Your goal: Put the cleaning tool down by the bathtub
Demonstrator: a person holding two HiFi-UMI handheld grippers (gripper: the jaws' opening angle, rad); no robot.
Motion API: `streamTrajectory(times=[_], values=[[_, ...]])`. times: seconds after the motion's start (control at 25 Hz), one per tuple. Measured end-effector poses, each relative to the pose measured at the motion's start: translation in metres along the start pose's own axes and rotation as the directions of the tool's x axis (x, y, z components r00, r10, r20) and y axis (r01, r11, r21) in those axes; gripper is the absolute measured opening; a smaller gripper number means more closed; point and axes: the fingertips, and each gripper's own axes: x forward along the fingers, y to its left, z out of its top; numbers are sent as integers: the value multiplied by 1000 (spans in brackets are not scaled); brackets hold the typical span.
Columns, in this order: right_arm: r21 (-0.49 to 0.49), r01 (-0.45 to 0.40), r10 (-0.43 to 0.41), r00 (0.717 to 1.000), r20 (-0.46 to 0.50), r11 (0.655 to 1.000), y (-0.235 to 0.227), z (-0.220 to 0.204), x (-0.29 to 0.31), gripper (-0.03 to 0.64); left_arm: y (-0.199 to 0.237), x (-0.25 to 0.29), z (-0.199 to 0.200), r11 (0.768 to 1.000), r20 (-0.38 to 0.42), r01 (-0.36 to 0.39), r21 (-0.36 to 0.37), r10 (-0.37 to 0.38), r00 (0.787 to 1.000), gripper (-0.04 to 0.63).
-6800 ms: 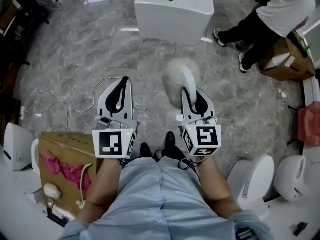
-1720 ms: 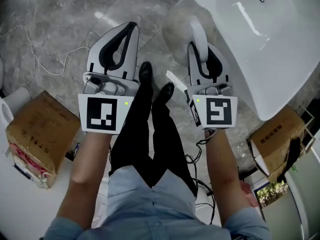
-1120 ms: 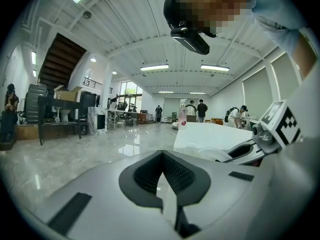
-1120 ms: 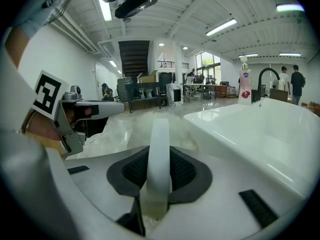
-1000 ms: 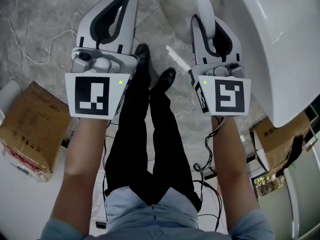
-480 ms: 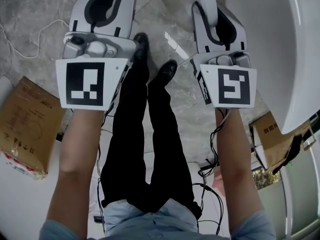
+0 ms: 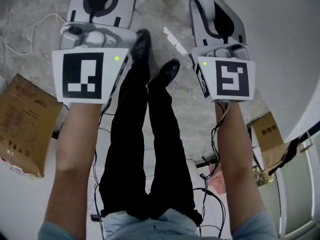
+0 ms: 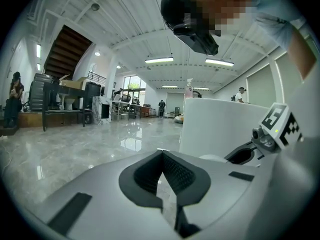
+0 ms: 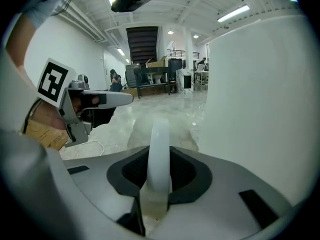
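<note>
Right gripper (image 9: 159,159) clamped on the white handle of the cleaning tool (image 9: 160,134), centre frame. The tool's pale fuzzy head sits beyond the jaws, just left of the bathtub (image 9: 260,109) wall. Left gripper (image 8: 161,153): jaws together, nothing between.

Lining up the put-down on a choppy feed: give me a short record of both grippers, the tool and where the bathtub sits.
right gripper: fingers shut on the cleaning tool's white handle
cleaning tool: fluffy head ahead of the fingers, over the floor; contact with the floor cannot be told
left gripper: fingers together, nothing between them
bathtub: white wall close on the right gripper's right side
floor: glossy grey marble
</note>
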Motion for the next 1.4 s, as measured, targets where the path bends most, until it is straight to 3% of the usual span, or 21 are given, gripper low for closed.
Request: streamTrajectory(times=[0.6,1.4], values=[[-7,-23,22,998,-57,1000,7,-50,41,98,9,9,-63,999,-35,5,-38,-6,999,15],[-28,-20,17,996,-86,999,-18,-92,81,98,-2,27,-120,999,-87,36,-14,-37,995,15]])
